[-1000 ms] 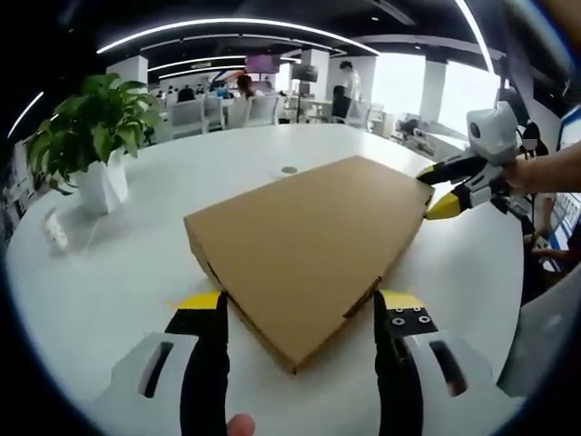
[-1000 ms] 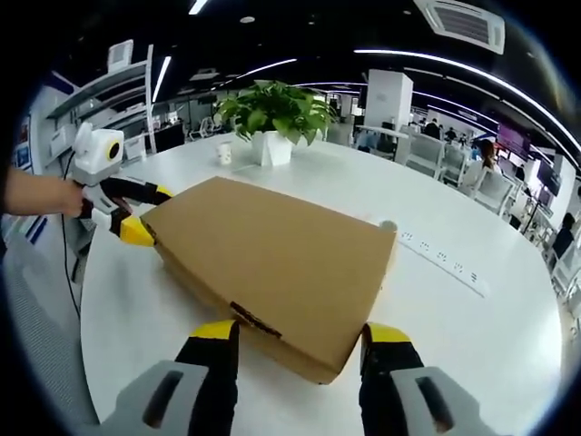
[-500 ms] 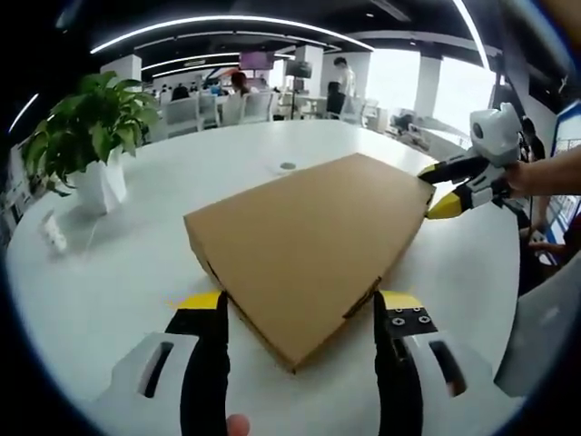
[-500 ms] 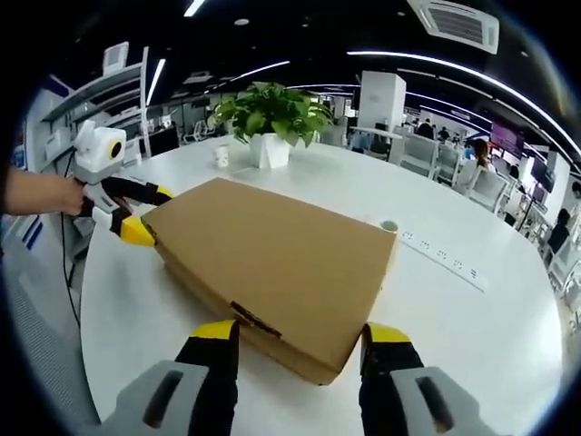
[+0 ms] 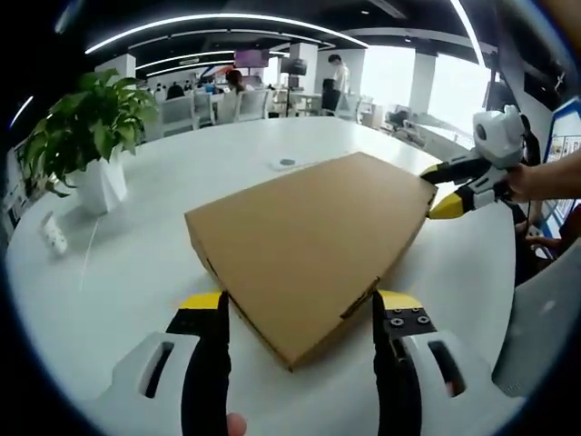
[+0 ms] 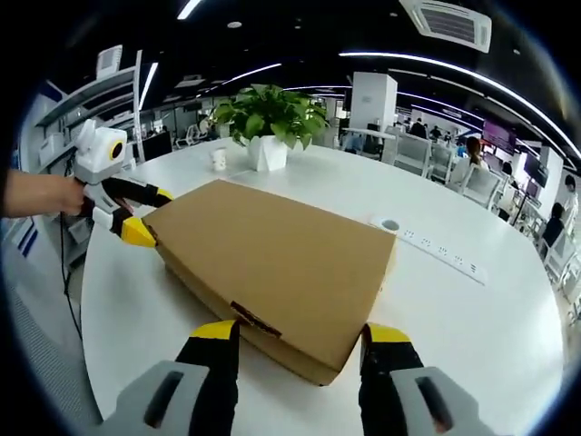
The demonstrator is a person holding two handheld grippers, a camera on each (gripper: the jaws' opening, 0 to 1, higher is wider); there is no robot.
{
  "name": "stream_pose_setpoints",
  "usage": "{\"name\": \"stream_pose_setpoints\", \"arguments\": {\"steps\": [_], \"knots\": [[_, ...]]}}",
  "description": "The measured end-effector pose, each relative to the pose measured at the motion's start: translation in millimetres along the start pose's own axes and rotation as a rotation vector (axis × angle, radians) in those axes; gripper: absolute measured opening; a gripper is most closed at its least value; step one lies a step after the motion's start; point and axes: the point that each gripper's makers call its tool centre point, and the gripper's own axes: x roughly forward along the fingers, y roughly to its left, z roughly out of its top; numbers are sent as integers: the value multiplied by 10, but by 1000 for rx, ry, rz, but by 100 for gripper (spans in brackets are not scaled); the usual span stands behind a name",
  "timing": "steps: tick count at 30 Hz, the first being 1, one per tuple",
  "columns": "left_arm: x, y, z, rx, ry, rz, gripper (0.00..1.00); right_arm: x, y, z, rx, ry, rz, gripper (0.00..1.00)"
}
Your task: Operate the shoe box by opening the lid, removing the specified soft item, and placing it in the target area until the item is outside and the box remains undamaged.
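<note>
A flat brown cardboard shoe box [image 5: 313, 236] lies shut on the round white table [image 5: 118, 282]. In the left gripper view my left gripper [image 5: 297, 307] stands open, its yellow-tipped jaws on either side of the box's near corner. My right gripper [image 5: 434, 191] shows at the box's far right corner, open around that corner. In the right gripper view the same box [image 6: 272, 259] runs away from my right gripper [image 6: 300, 338], whose jaws straddle a near corner. At the box's far left corner my left gripper [image 6: 143, 213] has its jaws astride the corner.
A potted green plant [image 5: 91, 136] in a white pot [image 6: 270, 154] stands on the table beyond the box, with a small white cup [image 6: 219, 159] beside it. A white power strip [image 6: 443, 257] lies on the table. Office desks, chairs and people fill the background.
Both views have shifted slightly with the hands. The box and both grippers keep their places at its corners.
</note>
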Motion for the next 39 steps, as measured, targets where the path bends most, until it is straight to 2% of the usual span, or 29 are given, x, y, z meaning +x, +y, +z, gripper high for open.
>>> {"name": "stream_pose_setpoints", "arguments": {"steps": [24,39], "knots": [[-173,158,-105,28,7,-36,62,-16,325,5,44,-28,-35,48],[-290,273,-186,58,39,-63,62,-28,573,8,74,-42,-63,47]]}}
